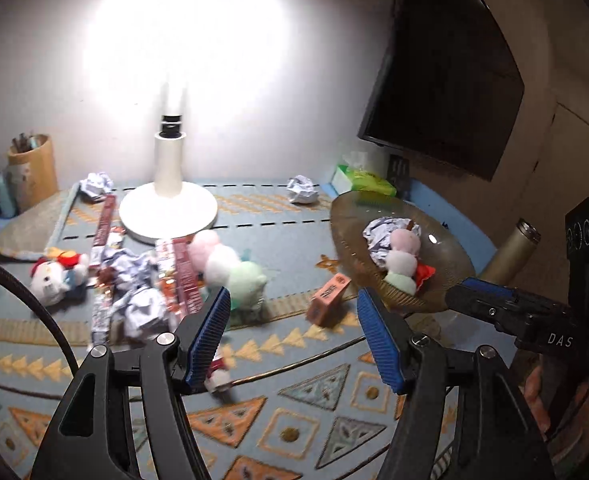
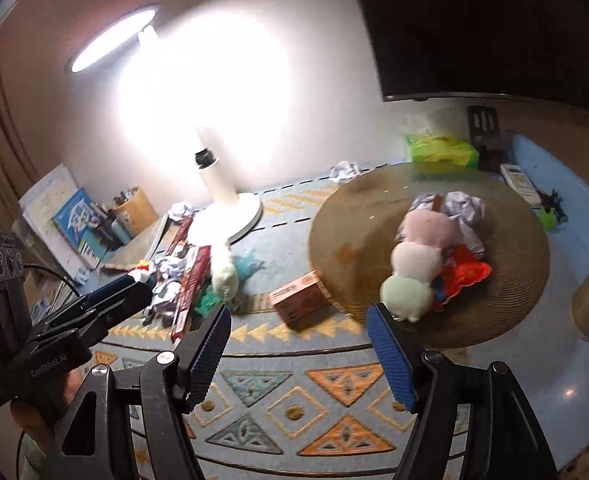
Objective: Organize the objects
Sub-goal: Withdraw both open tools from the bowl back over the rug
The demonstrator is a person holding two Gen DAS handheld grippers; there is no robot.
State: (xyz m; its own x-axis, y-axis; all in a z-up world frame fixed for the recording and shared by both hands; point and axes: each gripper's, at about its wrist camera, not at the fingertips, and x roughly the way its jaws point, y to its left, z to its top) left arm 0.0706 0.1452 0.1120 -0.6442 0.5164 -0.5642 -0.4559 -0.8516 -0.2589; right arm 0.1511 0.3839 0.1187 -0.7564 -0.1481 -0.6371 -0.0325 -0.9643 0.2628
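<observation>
Both grippers hang over the patterned mat [image 1: 294, 360], nothing between the pads on either.

Left gripper [image 1: 294, 332]: jaws apart, empty. Through the gap I see the mat and a small orange box [image 1: 330, 298] lying tilted just left of the glass plate [image 1: 354, 216].

Right gripper [image 2: 298, 344]: jaws apart, empty. Same orange box [image 2: 300, 298] sits ahead of it, touching or nearly touching the plate's [image 2: 354, 240] near-left rim; I can't tell which.

On the plate: a three-ball plush [image 2: 418, 256] in pink, white and green, crumpled paper balls [image 2: 464, 206] behind it, a red wrapper [image 2: 464, 272] on its right.

Still loose on the mat, left of the plate: a second three-ball plush [image 1: 226, 260], a heap of crumpled paper [image 1: 142, 304] mixed with long red snack boxes [image 1: 184, 276], a white cat plush [image 1: 54, 276] at far left. One paper ball [image 1: 98, 186] lies left of the lamp base [image 1: 168, 212], another [image 1: 302, 190] right of it near the back edge.

Green tissue pack [image 1: 364, 180] behind the plate, against the wall. Pen holder [image 1: 34, 172] back left.

Frames are motion-blurred, so small items near the left fingers stay unidentified.
</observation>
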